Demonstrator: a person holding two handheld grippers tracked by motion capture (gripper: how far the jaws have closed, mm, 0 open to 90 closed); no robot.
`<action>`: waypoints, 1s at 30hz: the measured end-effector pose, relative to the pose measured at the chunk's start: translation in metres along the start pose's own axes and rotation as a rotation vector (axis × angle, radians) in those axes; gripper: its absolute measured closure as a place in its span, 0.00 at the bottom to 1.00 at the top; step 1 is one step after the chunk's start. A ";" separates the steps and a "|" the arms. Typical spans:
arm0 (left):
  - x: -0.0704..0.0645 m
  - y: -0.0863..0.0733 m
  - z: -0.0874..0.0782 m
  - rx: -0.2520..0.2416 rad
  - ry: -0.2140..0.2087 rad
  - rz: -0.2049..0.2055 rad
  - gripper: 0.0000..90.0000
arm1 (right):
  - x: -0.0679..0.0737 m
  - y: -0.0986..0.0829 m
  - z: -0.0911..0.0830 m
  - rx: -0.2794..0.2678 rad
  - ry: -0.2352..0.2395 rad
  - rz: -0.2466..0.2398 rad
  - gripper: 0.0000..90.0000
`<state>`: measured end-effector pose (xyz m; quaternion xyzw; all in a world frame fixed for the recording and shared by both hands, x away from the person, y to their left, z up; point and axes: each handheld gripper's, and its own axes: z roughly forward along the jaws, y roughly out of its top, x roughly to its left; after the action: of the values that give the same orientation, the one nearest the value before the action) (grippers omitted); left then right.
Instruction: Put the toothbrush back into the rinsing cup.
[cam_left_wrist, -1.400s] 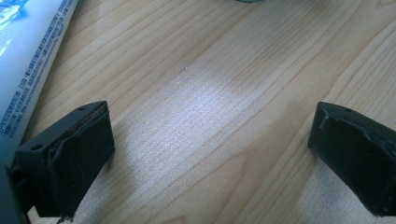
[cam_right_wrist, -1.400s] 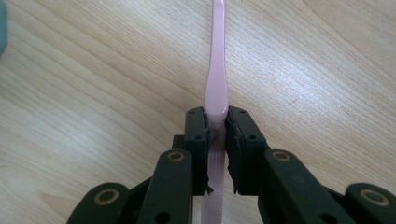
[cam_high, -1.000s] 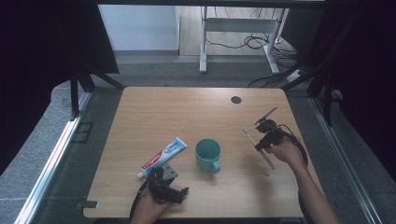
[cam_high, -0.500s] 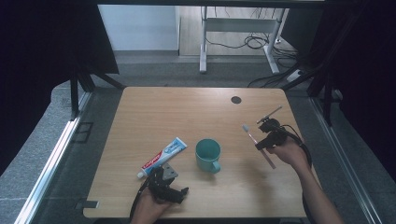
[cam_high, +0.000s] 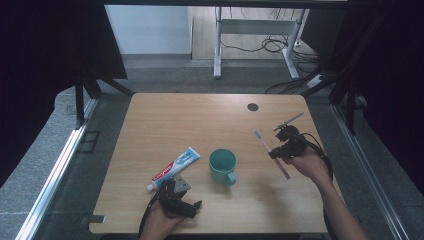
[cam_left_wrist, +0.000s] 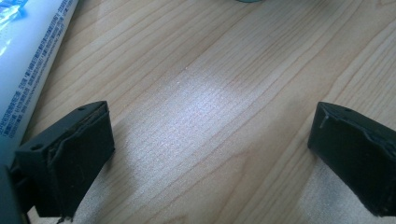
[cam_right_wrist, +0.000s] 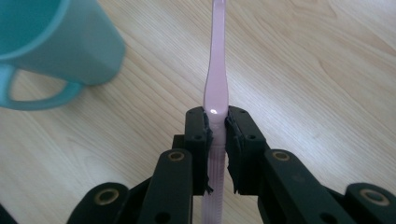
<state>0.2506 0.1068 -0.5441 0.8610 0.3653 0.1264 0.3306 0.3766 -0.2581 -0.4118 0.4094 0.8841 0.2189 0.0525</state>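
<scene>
**Toothbrush carried toward the cup**

Since a second ago the right gripper (cam_high: 274, 150) has shifted left and slightly nearer the person, bringing the pink toothbrush (cam_high: 270, 152) closer to the teal cup (cam_high: 222, 165). Its jaws are clamped on the handle, seen plainly in the right gripper view (cam_right_wrist: 217, 130), with the brush held above the surface, bristle end pointing away, the cup (cam_right_wrist: 56, 44) just to its left. The left gripper (cam_high: 176, 196) has stayed at the surface's near edge, jaws spread wide over bare wood, beside the toothpaste tube (cam_high: 174, 168).
</scene>
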 end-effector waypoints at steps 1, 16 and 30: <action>0.000 0.000 0.000 0.000 0.000 0.001 0.00 | 0.004 0.001 -0.002 -0.021 0.005 -0.015 0.87; 0.000 0.000 0.000 -0.002 0.001 0.001 0.00 | 0.025 0.011 -0.011 -0.151 0.045 -0.090 0.87; 0.000 0.000 0.000 0.000 0.002 0.003 0.00 | 0.041 0.024 -0.015 -0.276 0.072 -0.105 0.87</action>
<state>0.2508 0.1069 -0.5441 0.8614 0.3643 0.1278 0.3300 0.3620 -0.2187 -0.3850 0.3434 0.8671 0.3500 0.0879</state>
